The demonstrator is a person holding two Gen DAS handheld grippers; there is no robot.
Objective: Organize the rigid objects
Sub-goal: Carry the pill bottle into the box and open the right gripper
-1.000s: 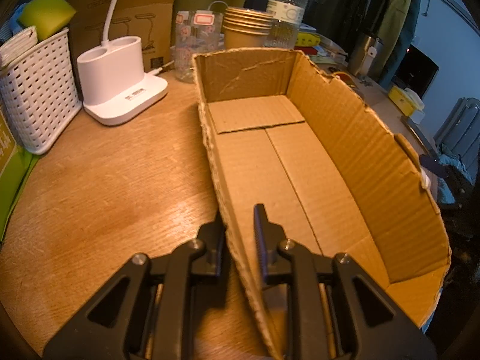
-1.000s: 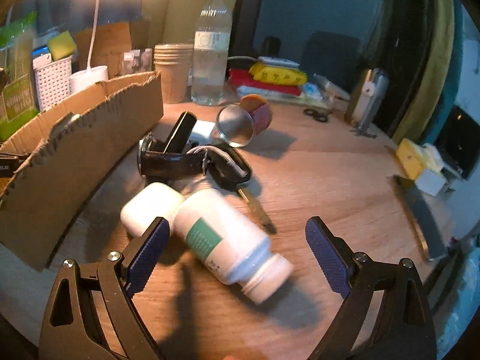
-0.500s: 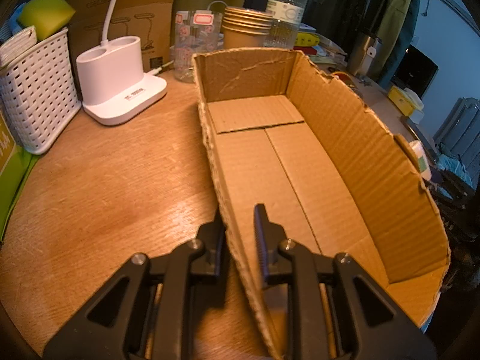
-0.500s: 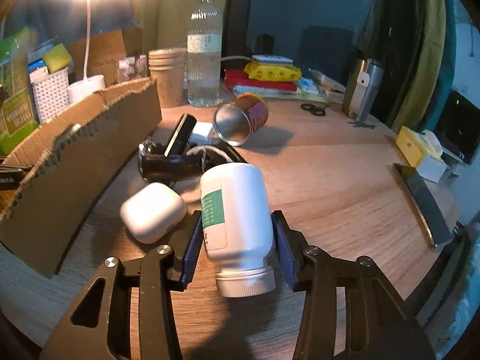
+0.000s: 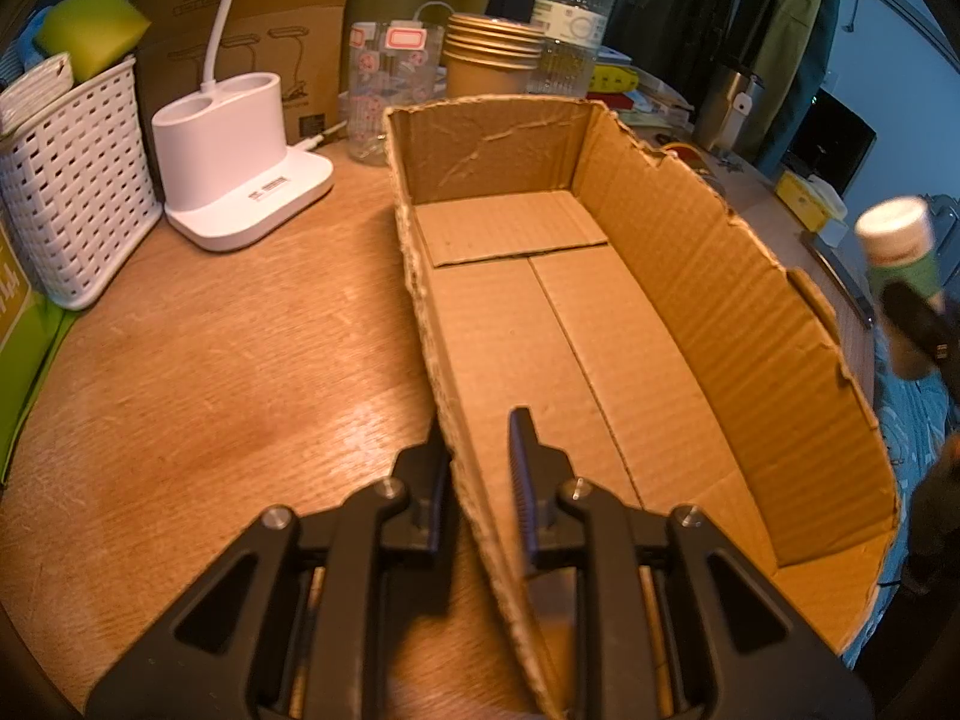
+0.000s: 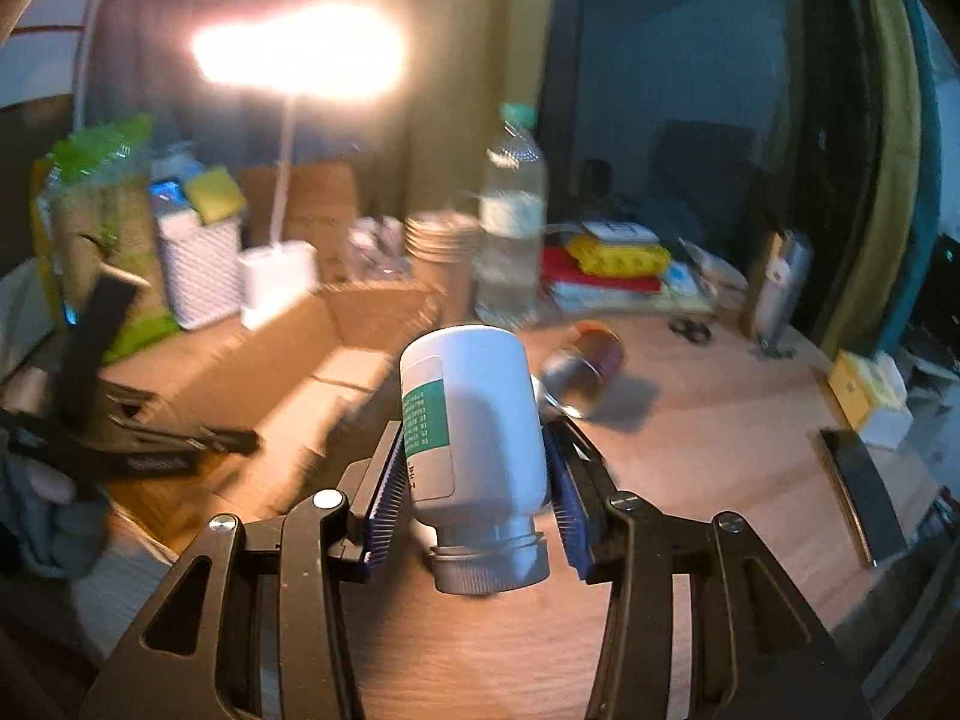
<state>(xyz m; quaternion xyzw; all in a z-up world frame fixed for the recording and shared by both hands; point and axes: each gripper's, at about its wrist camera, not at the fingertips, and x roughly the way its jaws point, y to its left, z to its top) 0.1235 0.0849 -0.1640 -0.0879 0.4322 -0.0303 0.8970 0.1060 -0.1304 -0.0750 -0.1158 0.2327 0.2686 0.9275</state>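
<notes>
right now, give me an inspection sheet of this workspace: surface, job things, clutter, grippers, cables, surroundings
surface: wooden table, bare patch left of the box.
job's things: cardboard box, nothing inside; white pill bottle lifted off the table.
clutter: white basket, lamp base, paper cups, water bottle, tipped can.
grippers: left gripper shut on the box's near wall; right gripper shut on the pill bottle.
cables: lamp's white neck; otherwise nothing seen.
surroundings: hanging clothes, dim room.
</notes>
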